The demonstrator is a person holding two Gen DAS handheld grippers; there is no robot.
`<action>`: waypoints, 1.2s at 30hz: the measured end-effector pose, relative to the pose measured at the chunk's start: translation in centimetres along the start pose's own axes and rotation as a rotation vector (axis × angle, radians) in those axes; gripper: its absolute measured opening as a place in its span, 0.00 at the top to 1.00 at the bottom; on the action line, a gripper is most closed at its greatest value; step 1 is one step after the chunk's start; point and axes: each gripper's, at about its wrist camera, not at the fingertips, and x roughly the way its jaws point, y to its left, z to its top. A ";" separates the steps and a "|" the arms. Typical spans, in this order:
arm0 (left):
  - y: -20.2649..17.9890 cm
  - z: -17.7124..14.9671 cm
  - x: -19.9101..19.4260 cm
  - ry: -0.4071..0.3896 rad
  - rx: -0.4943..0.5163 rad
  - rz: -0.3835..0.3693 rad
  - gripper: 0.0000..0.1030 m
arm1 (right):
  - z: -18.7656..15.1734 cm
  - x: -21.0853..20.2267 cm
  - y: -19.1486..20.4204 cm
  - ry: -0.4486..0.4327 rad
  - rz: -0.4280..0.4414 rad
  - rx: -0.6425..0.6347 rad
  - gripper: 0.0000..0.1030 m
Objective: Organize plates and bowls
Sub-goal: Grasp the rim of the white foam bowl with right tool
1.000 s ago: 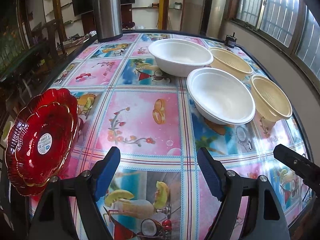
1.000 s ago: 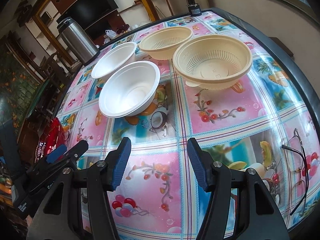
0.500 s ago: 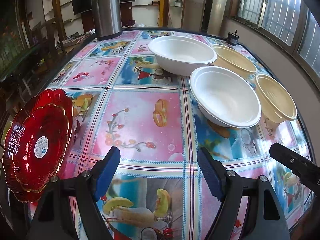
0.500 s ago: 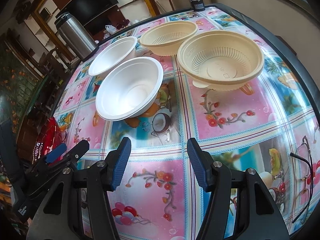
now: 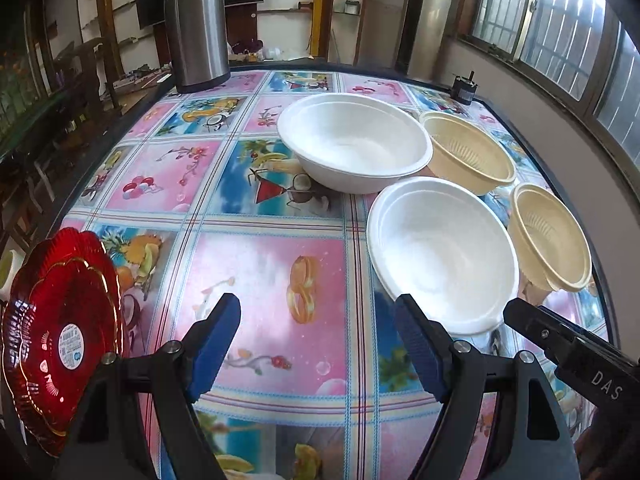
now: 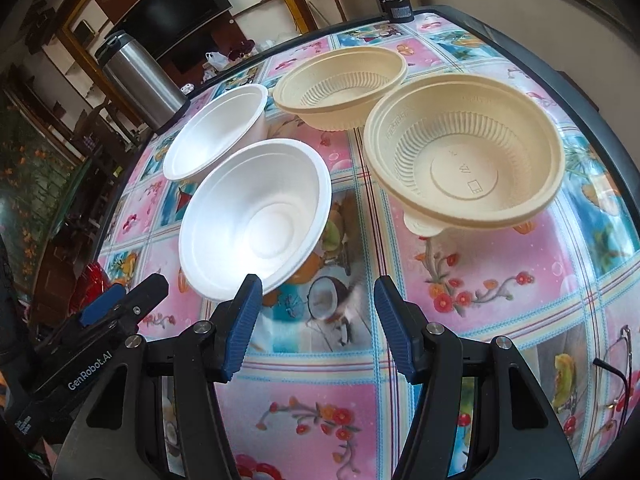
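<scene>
Two white foam bowls stand on the table: a near one (image 5: 442, 254) (image 6: 256, 216) and a far one (image 5: 354, 148) (image 6: 216, 132). Two beige ribbed bowls stand to their right: a near one (image 5: 550, 238) (image 6: 466, 160) and a far one (image 5: 466, 152) (image 6: 340, 88). Red glass plates (image 5: 60, 332) are stacked at the table's left edge. My left gripper (image 5: 318, 344) is open and empty above the table, just left of the near white bowl. My right gripper (image 6: 318, 326) is open and empty, just before the near white bowl.
A steel thermos (image 5: 196, 26) (image 6: 142, 80) stands at the far left corner. A small dark object (image 5: 464, 88) sits at the far right edge. Eyeglasses (image 6: 616, 364) lie near the right edge. The table has a patterned cloth (image 5: 264, 264).
Both grippers have moved forward toward the bowls, which look larger and closer. The jaws stayed open. Nothing on the table has moved.
</scene>
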 end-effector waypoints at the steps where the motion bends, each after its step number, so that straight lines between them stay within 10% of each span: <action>1: -0.1 0.4 0.4 0.005 0.003 0.002 0.23 | 0.4 0.4 0.0 0.002 0.007 0.006 0.43; 17: -2.1 3.2 4.9 0.093 0.041 -0.002 0.23 | 3.4 3.6 -0.8 0.002 0.074 0.047 0.45; 19: -2.4 3.2 5.2 0.085 0.054 0.008 0.24 | 3.6 3.6 -0.6 -0.008 0.072 0.025 0.60; 23: -2.7 3.0 6.1 0.111 0.080 -0.006 0.74 | 3.5 3.9 -0.3 -0.016 0.079 -0.003 0.80; 36: -1.7 0.8 2.6 0.097 0.099 -0.023 0.82 | 0.8 1.2 1.6 -0.034 0.114 -0.079 0.84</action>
